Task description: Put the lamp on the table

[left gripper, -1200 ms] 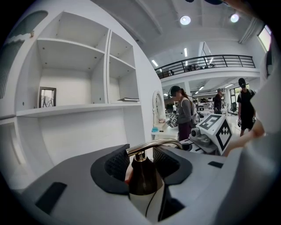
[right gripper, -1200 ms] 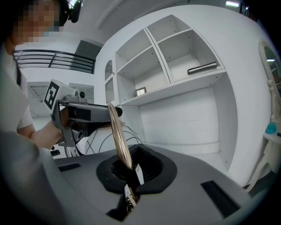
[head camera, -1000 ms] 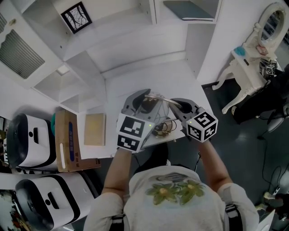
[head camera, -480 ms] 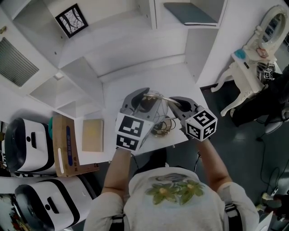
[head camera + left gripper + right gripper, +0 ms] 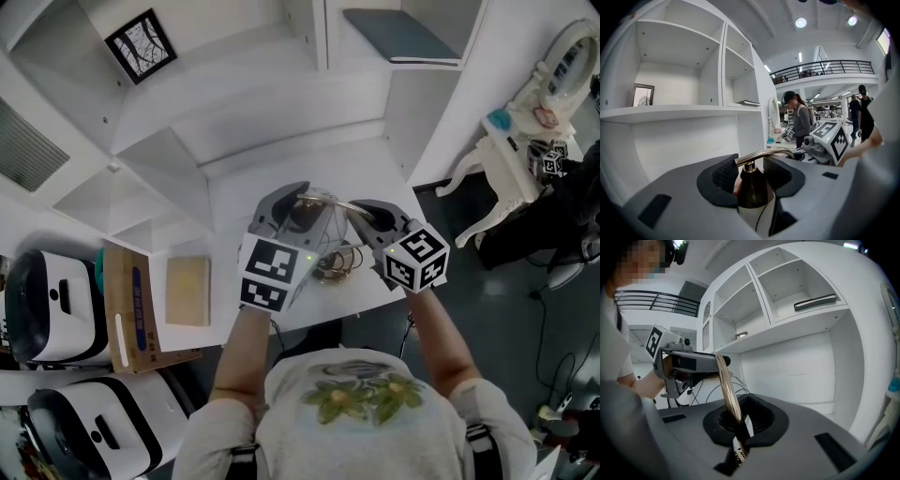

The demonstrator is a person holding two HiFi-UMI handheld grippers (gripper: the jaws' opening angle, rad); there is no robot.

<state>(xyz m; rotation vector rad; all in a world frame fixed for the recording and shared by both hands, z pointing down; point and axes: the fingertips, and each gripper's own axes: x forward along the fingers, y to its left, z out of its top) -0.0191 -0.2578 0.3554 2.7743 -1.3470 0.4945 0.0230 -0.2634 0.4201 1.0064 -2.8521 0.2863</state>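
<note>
The lamp (image 5: 330,248) has a dark socket, a curved brass arm (image 5: 339,205) and a thin wire cage with cord beneath. It hangs over the front part of the white table (image 5: 281,178). My left gripper (image 5: 298,201) is shut on the dark socket (image 5: 751,187); in the left gripper view the brass arm (image 5: 764,153) curves right toward the other gripper. My right gripper (image 5: 362,215) is shut on the brass arm (image 5: 726,385), which stands up between its pads (image 5: 752,420). The lamp's foot is hidden under the grippers.
White shelves rise behind the table, with a framed picture (image 5: 139,45) and a dark book (image 5: 398,33). A cardboard box (image 5: 127,309) and a tan board (image 5: 187,291) lie left. A white dressing table (image 5: 525,141) stands right. People stand far off (image 5: 801,119).
Both grippers keep the same hold on the lamp. In the head view the box and table have slid a little left and down, so the lamp sits slightly farther over the table.
</note>
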